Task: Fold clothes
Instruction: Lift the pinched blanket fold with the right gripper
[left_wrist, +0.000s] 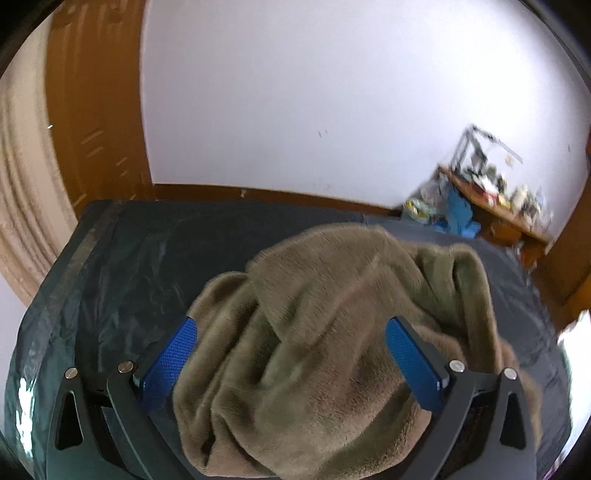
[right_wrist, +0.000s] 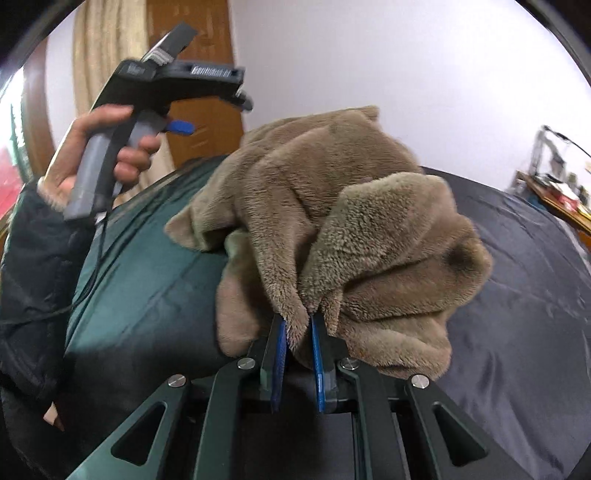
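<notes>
The right gripper (right_wrist: 299, 317) is seen clamped on a fold of the brown fleece garment (right_wrist: 332, 229): its 2 blue pads (right_wrist: 317, 347) are drawn close together, with a pinch of plush fabric caught between them at the tips. From that pinch the garment is bunched upward and outward in thick rumpled folds, with one rounded lobe pushed toward the right and a flatter flap spread to the left.

The left gripper (left_wrist: 291, 328) is seen with its jaws spread wide, each blue pad (left_wrist: 170, 362) standing at one side of the garment (left_wrist: 332, 332) and nothing pressed between them. In the left wrist view the fabric is heaped below and ahead of the open jaws; whether the pads brush the pile cannot be told. In the right wrist view the same tool (right_wrist: 229, 96) is shown raised at the upper left, clear of the garment, its grey handle wrapped by the person's left hand (right_wrist: 92, 155), with a dark padded sleeve (right_wrist: 33, 277) below the wrist and a thin black cable hanging from the handle.

The garment is laid on a dark, shiny sheet (left_wrist: 129, 266) that covers the work surface; it appears teal at the left and near black at the right. Behind the surface a white wall (left_wrist: 314, 92) is seen, with brown wooden trim (left_wrist: 92, 110) and a beige curtain (left_wrist: 22, 184) at the left. At the far right a cluttered wooden shelf (left_wrist: 495, 192) is visible, blurred.
</notes>
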